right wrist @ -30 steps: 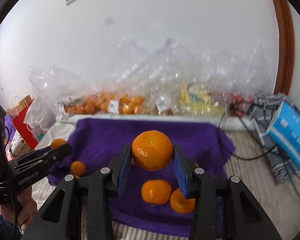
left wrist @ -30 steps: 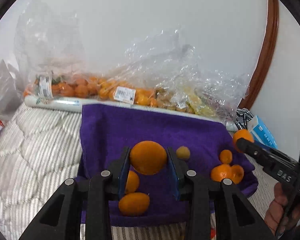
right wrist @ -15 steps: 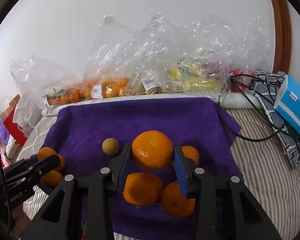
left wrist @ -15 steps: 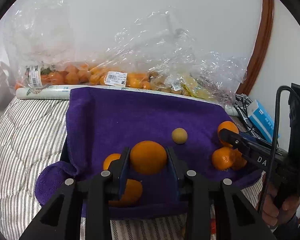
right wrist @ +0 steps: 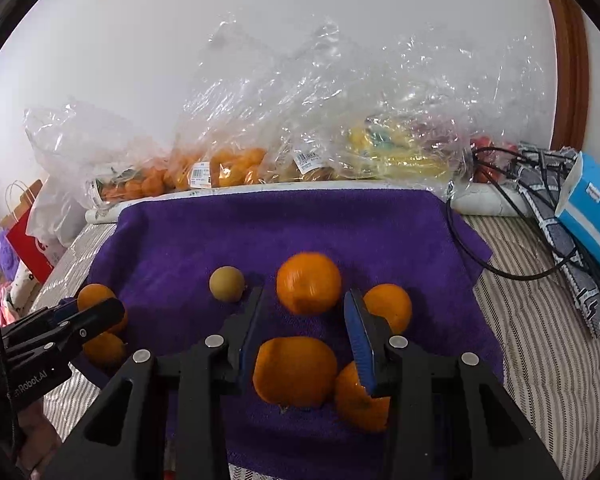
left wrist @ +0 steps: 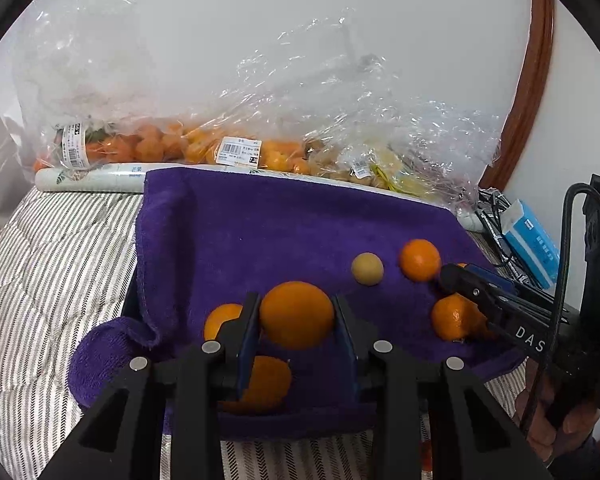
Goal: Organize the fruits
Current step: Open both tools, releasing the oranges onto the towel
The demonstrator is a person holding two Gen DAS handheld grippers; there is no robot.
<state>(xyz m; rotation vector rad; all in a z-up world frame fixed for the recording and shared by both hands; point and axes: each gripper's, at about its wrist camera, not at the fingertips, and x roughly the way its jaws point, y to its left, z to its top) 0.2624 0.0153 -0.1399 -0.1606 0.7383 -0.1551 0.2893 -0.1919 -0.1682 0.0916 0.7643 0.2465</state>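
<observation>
Two handheld grippers over a purple towel (left wrist: 260, 232) spread on a striped quilted cover (left wrist: 60, 260), as I see them through the wrist cameras.

Left gripper (left wrist: 296, 297): jaws clamped on a smooth orange (left wrist: 296, 316), which sits squarely between the blue pads and is carried clear of the towel. Two more oranges lie on the cloth beneath and behind these jaws, one (left wrist: 220, 318) partly hidden by the left finger and one (left wrist: 264, 384) nearer the towel's front edge.

Right gripper (right wrist: 304, 290): jaws apart and pressing on nothing. A blurred mandarin (right wrist: 308, 283) lies on the towel just beyond the fingertips, with a gap showing between the fruit and each pad. The left wrist view confirms this: the same fruit sits free just ahead of the right gripper's tip. Three loose mandarins lie close together around these jaws: one (right wrist: 296, 372) between the fingers lower down, one (right wrist: 360, 396) partly behind the right finger, and one (right wrist: 388, 306) just outside it.

A small yellow-brown round fruit (right wrist: 227, 283) rests alone on the towel, between the two groups of citrus.

Background — clear plastic bags of fruit (right wrist: 228, 168) lie along the white wall behind the towel. A blue box (right wrist: 592, 208) and a black cable (right wrist: 500, 268) lie on the cover to the right. A person's hand (left wrist: 556, 428) grips the right gripper's handle.
</observation>
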